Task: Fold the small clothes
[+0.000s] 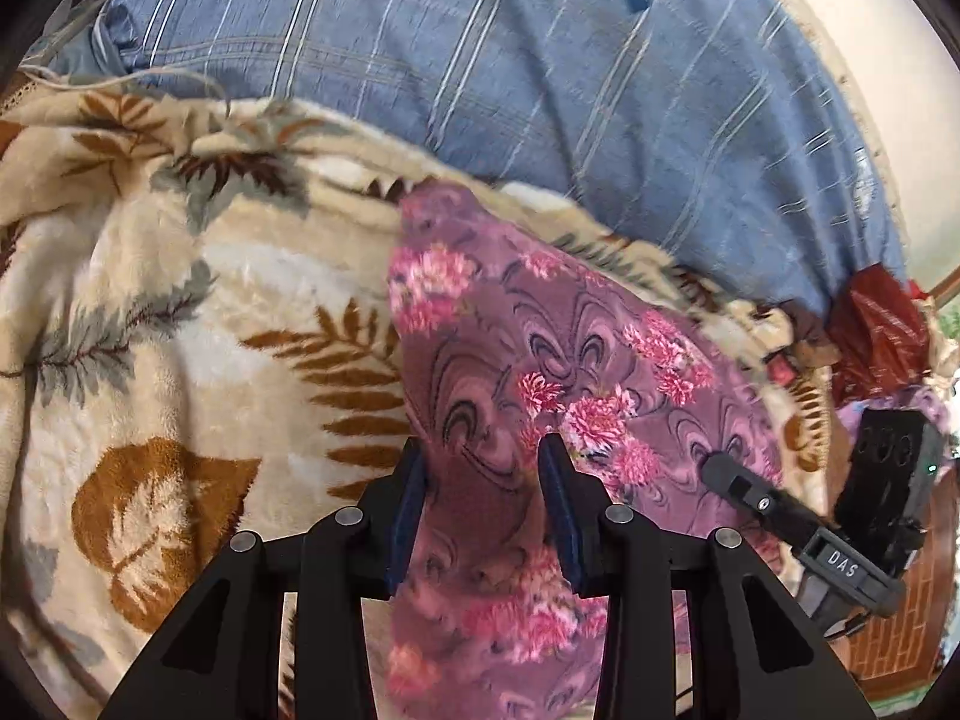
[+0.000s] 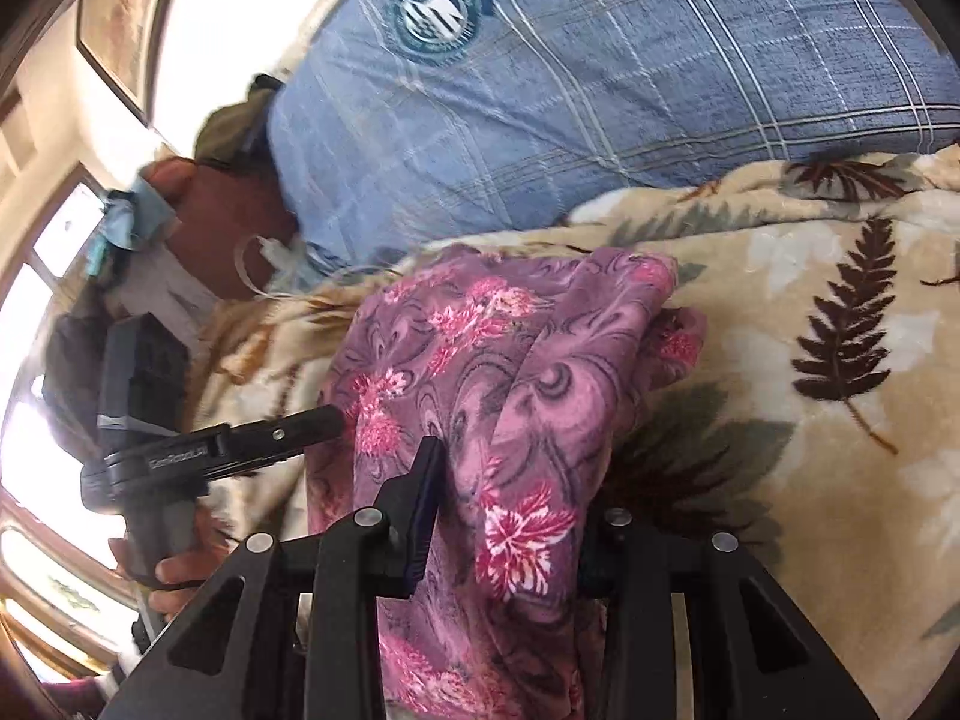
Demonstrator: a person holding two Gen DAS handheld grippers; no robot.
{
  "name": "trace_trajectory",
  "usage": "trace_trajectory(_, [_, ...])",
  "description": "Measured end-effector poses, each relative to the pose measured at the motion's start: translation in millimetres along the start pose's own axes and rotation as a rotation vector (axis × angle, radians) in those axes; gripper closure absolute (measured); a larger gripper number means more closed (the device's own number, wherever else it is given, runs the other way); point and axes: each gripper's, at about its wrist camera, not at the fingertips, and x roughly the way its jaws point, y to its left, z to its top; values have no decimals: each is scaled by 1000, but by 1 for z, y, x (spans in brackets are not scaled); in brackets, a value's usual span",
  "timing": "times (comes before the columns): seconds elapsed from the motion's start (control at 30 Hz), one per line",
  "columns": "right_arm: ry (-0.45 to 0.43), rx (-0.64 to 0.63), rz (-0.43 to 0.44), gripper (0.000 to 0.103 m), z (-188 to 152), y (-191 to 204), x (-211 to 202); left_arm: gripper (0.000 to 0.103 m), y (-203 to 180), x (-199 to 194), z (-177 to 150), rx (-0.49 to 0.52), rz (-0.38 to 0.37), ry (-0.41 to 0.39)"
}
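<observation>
A purple cloth with pink flowers (image 1: 540, 330) hangs raised above a beige blanket, bunched into folds. My left gripper (image 1: 483, 456) is shut on its lower edge, and the fabric fills the gap between the blue pads. In the right wrist view the same cloth (image 2: 510, 324) drapes over my right gripper (image 2: 510, 480), which is shut on it. The fabric hides the right finger there. Each gripper also shows in the other's view: the right gripper (image 1: 714, 468) and the left gripper (image 2: 327, 417) both have their tips in the cloth's side.
A beige fleece blanket with leaf prints (image 1: 180, 300) (image 2: 810, 480) covers the bed. A blue plaid pillow (image 1: 540, 60) (image 2: 600, 90) lies behind it. A red bag (image 1: 870, 330) sits at the far right. A hand (image 2: 174, 570) grips the left gripper's handle near bright windows.
</observation>
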Motion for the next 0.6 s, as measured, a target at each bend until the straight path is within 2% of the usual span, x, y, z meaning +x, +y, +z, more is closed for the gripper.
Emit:
trace_trajectory(0.1, [1,-28,-81,69,-3,-11,10,68,-5,16,2,19,26,-9])
trace_trajectory(0.2, [-7,-15,-71,68,-5,-25,12,68,-12,34,-1,76,107,-1])
trace_trajectory(0.27, [-4,-31,-103,66,-8,-30,15,67,-13,47,-2,95,139,27])
trace_trajectory(0.33, [0,-65,-153,58,-11,-34,18,60,-12,56,-5,91,148,36])
trace_trajectory(0.37, [-6,-83,-173,51,-12,-36,18,57,-12,58,-6,88,149,29])
trace_trajectory(0.43, [-19,-87,-192,39,-15,-44,16,44,-11,61,-7,86,169,10])
trace_trajectory(0.5, [-17,-77,-235,18,-18,-57,17,37,-11,67,-9,95,188,4])
trace_trajectory(0.6, [-35,-63,-240,12,-23,-70,18,33,-10,74,-11,91,197,1])
